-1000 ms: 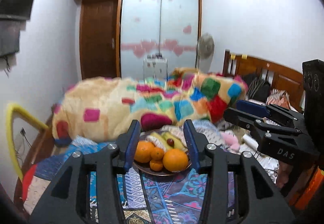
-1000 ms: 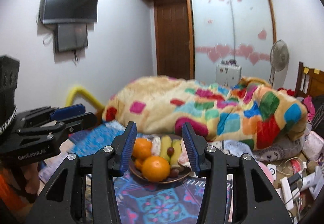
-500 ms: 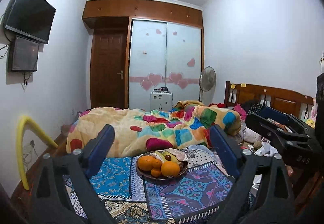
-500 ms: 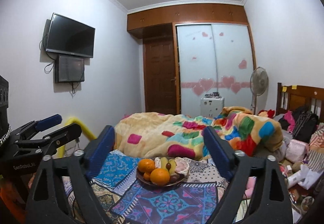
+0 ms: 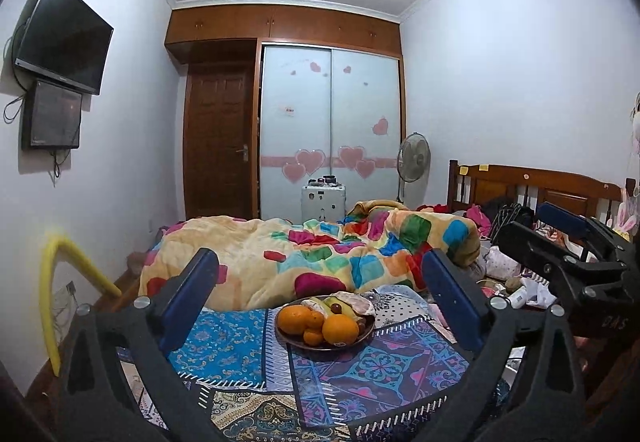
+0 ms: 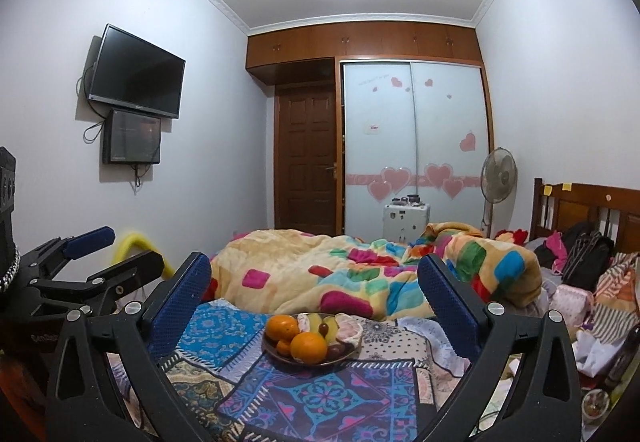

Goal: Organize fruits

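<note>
A dark bowl (image 5: pixel 325 347) sits on the patterned bedspread, some way ahead of both grippers. It holds two big oranges (image 5: pixel 296 318) (image 5: pixel 340 329), a smaller one, bananas (image 5: pixel 333 303) and some small dark fruit. In the right wrist view the bowl (image 6: pixel 320 362) and an orange (image 6: pixel 308 346) lie low in the middle. My left gripper (image 5: pixel 319 258) and right gripper (image 6: pixel 314 261) are opening, jaws wide apart with nothing between them. Each shows in the other's view: the right gripper (image 5: pixel 520 220) at the right, the left gripper (image 6: pixel 135 247) at the left.
A rumpled patchwork blanket (image 5: pixel 304 254) lies just behind the bowl. Clothes, bags and small items (image 6: pixel 580 282) pile up at the right by the wooden headboard (image 5: pixel 536 186). A yellow tube (image 5: pixel 52 282) stands at the left wall. Wardrobe and a fan (image 6: pixel 498 172) stand at the back.
Both grippers have drawn back from the bowl, which now looks smaller and farther off. Their jaws have spread from narrow to wide. Both views have tipped upward.
</note>
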`<state>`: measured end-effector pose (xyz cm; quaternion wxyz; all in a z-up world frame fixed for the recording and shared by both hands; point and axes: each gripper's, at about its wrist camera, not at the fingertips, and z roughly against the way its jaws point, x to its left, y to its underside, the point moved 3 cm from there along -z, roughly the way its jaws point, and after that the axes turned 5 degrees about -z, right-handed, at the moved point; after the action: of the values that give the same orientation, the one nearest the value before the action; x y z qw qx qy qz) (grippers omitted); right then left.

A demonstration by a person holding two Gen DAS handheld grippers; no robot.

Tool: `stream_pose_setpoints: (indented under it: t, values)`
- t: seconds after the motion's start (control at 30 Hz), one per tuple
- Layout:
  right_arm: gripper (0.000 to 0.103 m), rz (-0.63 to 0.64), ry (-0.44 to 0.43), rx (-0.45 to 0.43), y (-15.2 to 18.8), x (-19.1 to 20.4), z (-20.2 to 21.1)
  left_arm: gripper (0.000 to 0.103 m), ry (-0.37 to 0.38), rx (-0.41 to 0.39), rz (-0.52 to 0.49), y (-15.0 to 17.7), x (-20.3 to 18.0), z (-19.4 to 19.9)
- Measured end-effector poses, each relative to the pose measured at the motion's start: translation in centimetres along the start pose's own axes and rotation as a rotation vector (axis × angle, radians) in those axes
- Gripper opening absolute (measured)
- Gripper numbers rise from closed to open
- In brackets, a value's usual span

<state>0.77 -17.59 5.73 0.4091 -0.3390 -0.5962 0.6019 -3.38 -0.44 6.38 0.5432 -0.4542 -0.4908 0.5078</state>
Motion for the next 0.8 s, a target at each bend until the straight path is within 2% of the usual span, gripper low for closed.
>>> stream_pose_setpoints:
  t: [0.8]
  values:
    - [0.103,-0.002,0.004,0.006,0.29,-0.06,0.35,0.103,0.002,0.011,0.005,0.38,-0.01,-0.53]
